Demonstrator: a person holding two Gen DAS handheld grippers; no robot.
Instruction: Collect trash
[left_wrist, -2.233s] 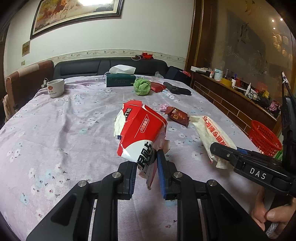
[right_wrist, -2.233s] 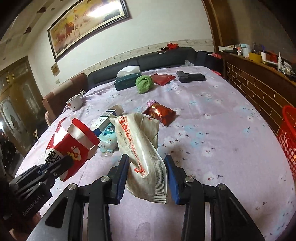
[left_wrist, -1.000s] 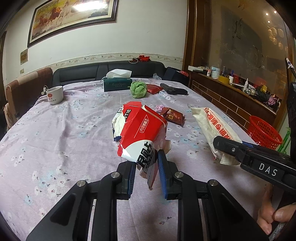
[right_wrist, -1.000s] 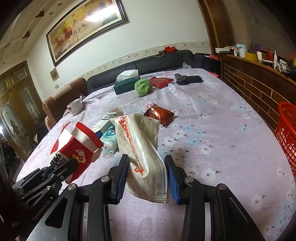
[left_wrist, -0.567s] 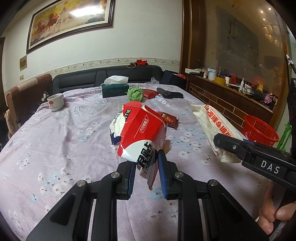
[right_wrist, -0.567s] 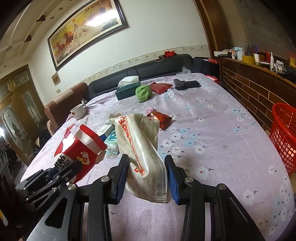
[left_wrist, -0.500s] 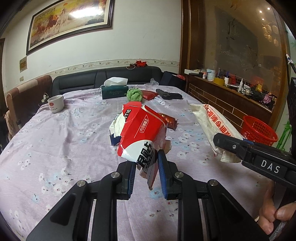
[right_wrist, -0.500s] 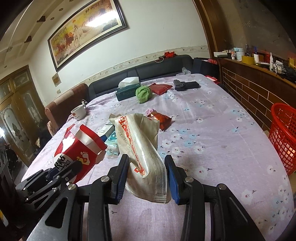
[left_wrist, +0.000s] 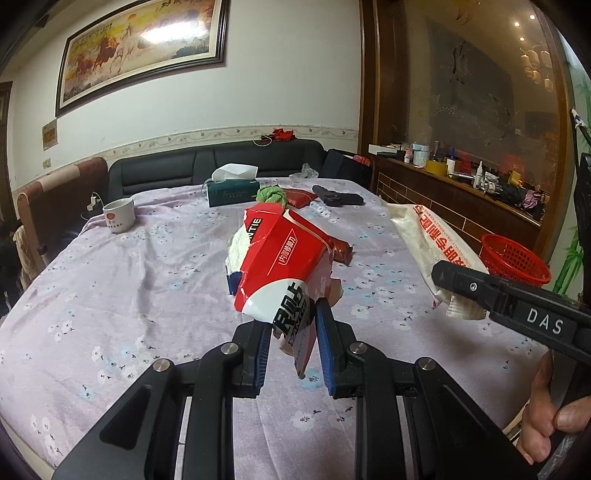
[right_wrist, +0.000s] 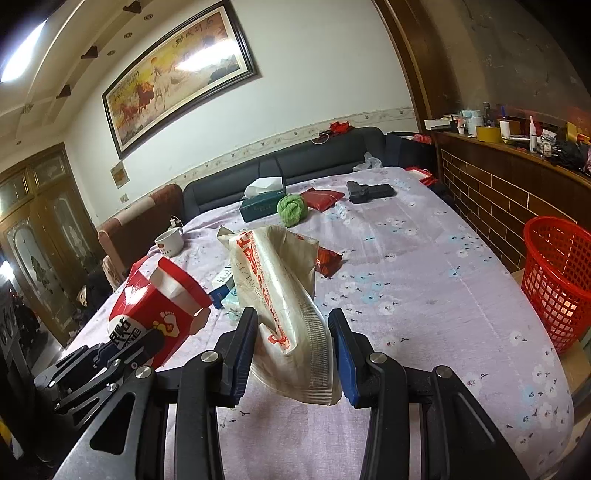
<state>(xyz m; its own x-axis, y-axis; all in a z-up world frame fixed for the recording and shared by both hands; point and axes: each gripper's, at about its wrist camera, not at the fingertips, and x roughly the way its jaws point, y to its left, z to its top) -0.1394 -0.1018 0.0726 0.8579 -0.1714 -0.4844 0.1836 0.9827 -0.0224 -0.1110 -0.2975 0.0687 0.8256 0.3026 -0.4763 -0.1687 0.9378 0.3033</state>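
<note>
The left gripper (left_wrist: 291, 332) has its fingers pinched on a red carton (left_wrist: 284, 264) and the right gripper (right_wrist: 291, 345) clamps a white bag (right_wrist: 280, 291), both lifted above the counter (right_wrist: 424, 280), the red basket (right_wrist: 557, 284) beside it.

Home dining rm: sofa (left_wrist: 221, 162), framed painting (left_wrist: 140, 48)

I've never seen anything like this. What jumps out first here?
Two black hand-held grippers each pinch a piece of trash above a lilac flowered tablecloth: the left gripper a torn red-and-white carton, the right gripper a crumpled beige plastic bag. A red mesh basket waits beyond the table's right edge.
</note>
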